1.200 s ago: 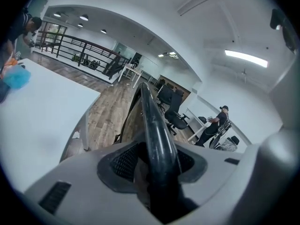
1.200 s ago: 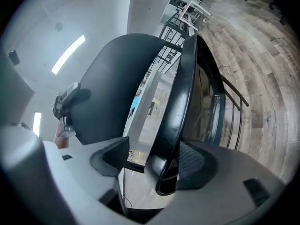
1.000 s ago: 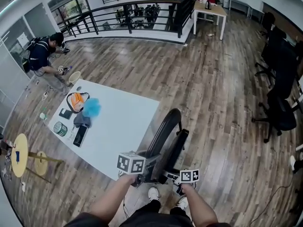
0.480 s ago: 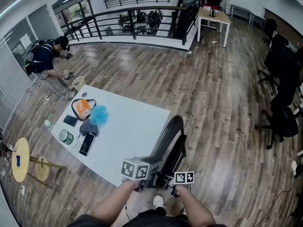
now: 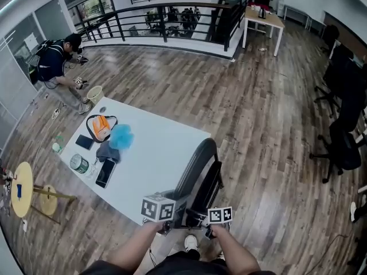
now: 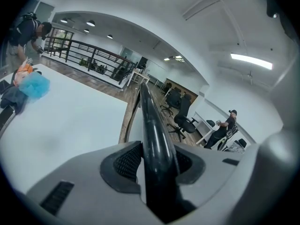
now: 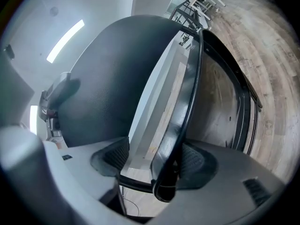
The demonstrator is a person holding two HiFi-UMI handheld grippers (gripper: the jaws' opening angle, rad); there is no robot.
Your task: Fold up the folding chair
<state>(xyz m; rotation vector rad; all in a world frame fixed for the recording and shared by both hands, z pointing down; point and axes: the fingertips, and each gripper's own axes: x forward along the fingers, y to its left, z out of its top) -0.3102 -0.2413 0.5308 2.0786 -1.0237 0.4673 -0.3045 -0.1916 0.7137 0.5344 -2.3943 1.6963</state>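
One black folding chair [image 5: 198,169], one white rectangular table [image 5: 163,148], two round yellow wooden side tables [image 5: 22,189], one crouching person [image 5: 56,67], one wood-topped desk [image 5: 265,19].

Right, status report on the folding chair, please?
Left gripper closing on folding chair frame tube. Right gripper open, tube between jaws. White table close alongside.

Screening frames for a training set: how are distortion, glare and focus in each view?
Head view: heavy fisheye bows the railing, picture sharp. Left gripper view: dark round vignette; glare streak along the glossy chair frame, soft up close. Right gripper view: same vignette; backrest dark, featureless.
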